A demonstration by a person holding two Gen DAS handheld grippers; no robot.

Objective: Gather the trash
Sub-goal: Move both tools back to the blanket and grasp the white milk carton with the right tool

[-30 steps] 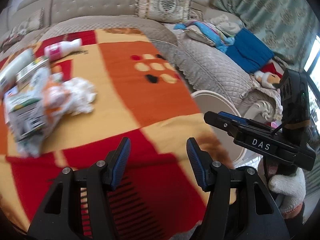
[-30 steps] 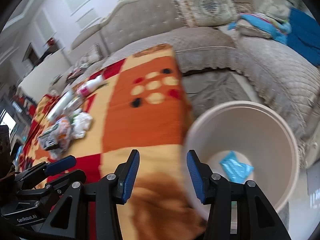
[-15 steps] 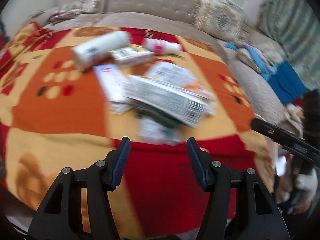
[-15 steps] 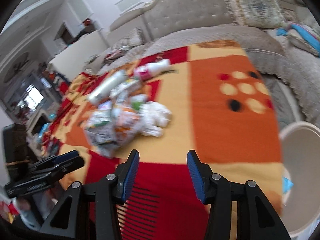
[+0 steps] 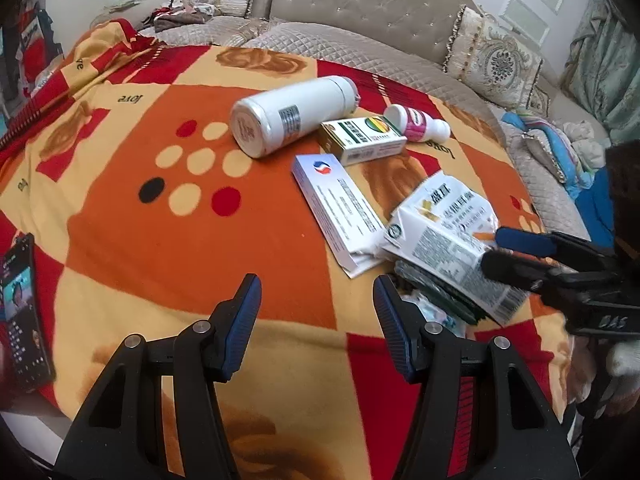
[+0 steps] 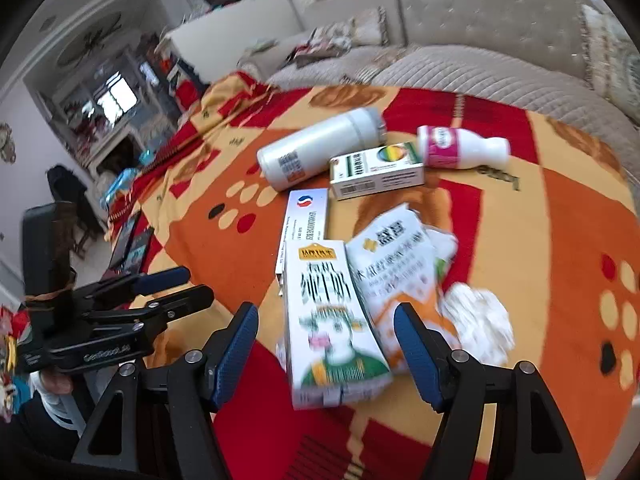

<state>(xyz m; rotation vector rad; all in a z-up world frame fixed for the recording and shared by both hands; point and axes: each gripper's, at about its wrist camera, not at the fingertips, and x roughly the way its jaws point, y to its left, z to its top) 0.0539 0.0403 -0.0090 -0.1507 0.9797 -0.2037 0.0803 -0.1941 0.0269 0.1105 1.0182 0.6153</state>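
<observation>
Trash lies on a red, orange and yellow blanket (image 5: 132, 236). A green milk carton (image 6: 328, 320) lies flat between the open fingers of my right gripper (image 6: 326, 328). Beside it are a crushed white carton (image 6: 396, 256), which also shows in the left wrist view (image 5: 444, 224), and crumpled tissue (image 6: 478, 322). Farther back lie a flat white box (image 5: 336, 208), a green and white box (image 5: 364, 140), a white bottle (image 5: 288, 116) and a small pink-labelled bottle (image 5: 420, 124). My left gripper (image 5: 316, 308) is open and empty over bare blanket, left of the pile.
A phone (image 5: 20, 308) lies at the blanket's left edge. A grey sofa (image 5: 360, 4) with cushions runs behind the blanket. Cabinets and a white counter (image 6: 224, 28) stand at the far left in the right wrist view.
Both grippers have swung left, away from the white bin, toward the trash pile. The right gripper now straddles the green carton. The bin is out of view.
</observation>
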